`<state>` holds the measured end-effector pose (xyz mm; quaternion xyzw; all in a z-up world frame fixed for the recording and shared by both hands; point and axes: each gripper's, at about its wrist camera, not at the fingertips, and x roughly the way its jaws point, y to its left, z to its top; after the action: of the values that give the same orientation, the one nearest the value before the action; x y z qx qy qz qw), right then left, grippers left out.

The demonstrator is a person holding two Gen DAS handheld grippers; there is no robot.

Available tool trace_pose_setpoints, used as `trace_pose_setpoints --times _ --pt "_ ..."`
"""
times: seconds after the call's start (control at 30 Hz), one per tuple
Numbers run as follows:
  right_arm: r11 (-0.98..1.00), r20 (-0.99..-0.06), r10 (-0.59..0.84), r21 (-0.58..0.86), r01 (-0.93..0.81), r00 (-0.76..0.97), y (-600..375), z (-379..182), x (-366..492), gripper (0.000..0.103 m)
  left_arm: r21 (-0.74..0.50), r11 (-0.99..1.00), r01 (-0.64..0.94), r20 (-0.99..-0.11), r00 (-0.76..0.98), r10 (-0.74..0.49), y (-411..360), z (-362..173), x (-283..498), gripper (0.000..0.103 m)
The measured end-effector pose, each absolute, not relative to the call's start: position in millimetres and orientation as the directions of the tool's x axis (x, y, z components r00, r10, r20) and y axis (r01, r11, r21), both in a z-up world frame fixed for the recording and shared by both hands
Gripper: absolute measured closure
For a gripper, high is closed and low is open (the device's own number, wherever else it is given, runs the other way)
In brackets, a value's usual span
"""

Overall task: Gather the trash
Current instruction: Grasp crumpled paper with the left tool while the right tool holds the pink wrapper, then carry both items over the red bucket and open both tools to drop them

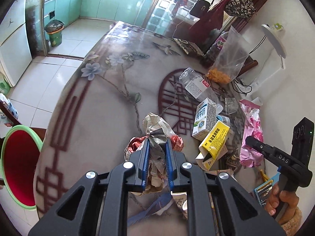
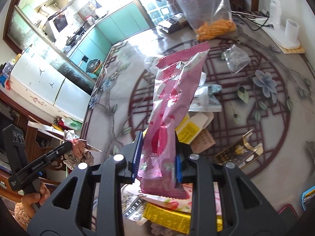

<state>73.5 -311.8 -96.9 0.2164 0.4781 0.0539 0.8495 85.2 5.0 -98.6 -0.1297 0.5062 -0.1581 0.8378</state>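
While left claw (image 1: 157, 143) pinches crumpled paper (image 1: 157, 129), right claw (image 2: 157, 153) grips, seemingly, glossy foil wrapper (image 2: 173, 102).

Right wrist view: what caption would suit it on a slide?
Right tool shut on a pink wrapper above a littered table.

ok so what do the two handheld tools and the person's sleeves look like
Both the left tool and the right tool are black angular frames with silver round bolts and blue ribbed pads. Each has a black handle with small white lettering. The sleeve cuffs are tan and fuzzy.

floral tablecloth (image 1: 102, 102), teal kitchen cabinets (image 1: 110, 5), white fridge (image 2: 45, 82).
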Motion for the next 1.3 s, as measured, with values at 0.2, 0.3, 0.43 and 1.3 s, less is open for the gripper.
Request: trace_pose_setpoints --times 0.2,0.3,0.43,1.3 --pt "0.906 -0.786 0.308 0.414 0.088 0.536 -292.3 -92.2 69.6 0.075 -0.379 0.916 0.133 -0.802 0.446 -0.397 18.8 -94.5 74.9 0.09" --pt "0.914 -0.789 0.303 0.4 0.073 0.534 -279.5 -89.3 68.5 0.075 -0.37 0.917 0.145 -0.796 0.46 -0.394 24.9 -90.2 69.8 0.09" --pt "0.92 -0.793 0.301 0.388 0.058 0.529 -262.2 -87.4 69.8 0.075 -0.366 0.917 0.16 -0.792 0.465 -0.397 37.0 -88.5 64.5 0.09" --pt "0.945 -0.839 0.245 0.319 0.076 0.485 -154.0 -93.5 64.3 0.075 -0.4 0.894 0.205 -0.804 0.39 -0.449 128.6 -108.3 69.6 0.09"
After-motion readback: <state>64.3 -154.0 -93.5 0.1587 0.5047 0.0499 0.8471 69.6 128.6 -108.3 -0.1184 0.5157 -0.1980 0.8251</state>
